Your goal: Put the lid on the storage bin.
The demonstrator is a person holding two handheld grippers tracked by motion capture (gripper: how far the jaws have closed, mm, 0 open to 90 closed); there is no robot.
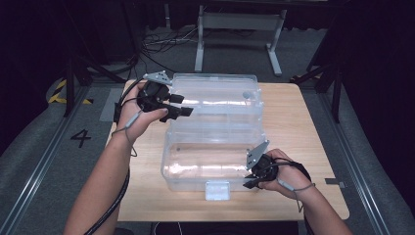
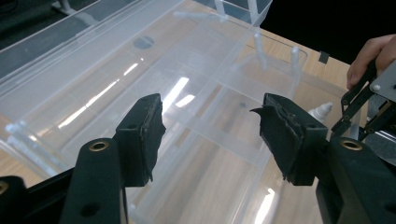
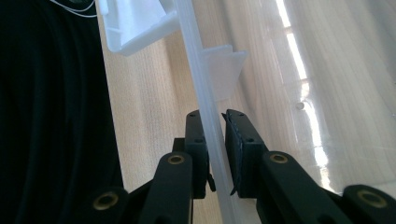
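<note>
Your right gripper (image 1: 250, 182) pinched the clear box (image 1: 215, 122) front wall at 5 o'clock. Your left gripper (image 1: 178, 108) hovered at 10 o'clock, jaws wide, holding nothing.

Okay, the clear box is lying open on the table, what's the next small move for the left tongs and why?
Probably bring the left tongs onto the raised lid of the clear box. They hover open above it, gripping nothing, while the right tongs already pinch the front rim, steadying the box so the lid can be swung closed.
</note>
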